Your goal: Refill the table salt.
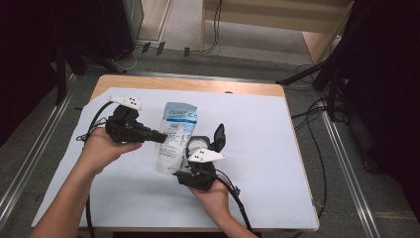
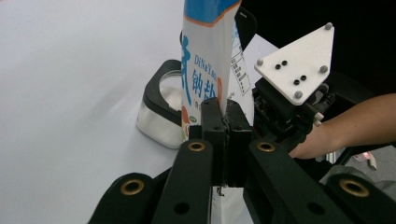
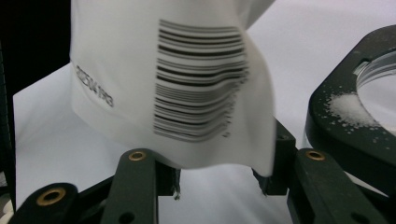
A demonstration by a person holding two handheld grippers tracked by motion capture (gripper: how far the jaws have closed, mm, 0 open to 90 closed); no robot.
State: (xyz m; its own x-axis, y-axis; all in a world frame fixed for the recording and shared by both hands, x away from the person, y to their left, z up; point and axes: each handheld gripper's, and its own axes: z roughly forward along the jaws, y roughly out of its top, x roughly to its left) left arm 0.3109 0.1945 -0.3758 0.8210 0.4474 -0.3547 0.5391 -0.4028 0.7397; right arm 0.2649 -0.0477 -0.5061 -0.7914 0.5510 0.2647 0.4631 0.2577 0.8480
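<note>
At the near edge of the table, the person's right hand (image 1: 214,196) comes in from below holding the right gripper (image 1: 200,168), whose grey three-cornered plate (image 1: 206,155) sits on top. In the right gripper view its jaws stand partly apart with the bottom corner of the salt pouch (image 3: 177,88) between them; the right-hand pad meets the pouch's edge, while the left one shows a small gap, so a firm pinch cannot be confirmed. A barcode (image 3: 198,79) faces that camera. Just beside the pouch stands a clear jar with a black rim (image 3: 348,135), white grains scattered on the rim; its hinged lid (image 1: 218,135) is flipped up. Further left, the left hand (image 1: 101,146) carries the left gripper (image 1: 159,136), whose jaws are pressed tight on the pouch's side edge, as the left gripper view shows at close range (image 2: 225,126). The pouch (image 1: 174,136) is held up off the white sheet (image 1: 267,144) near the table's middle, between the two grippers. Beyond lies the wooden table edge (image 1: 198,83).
</note>
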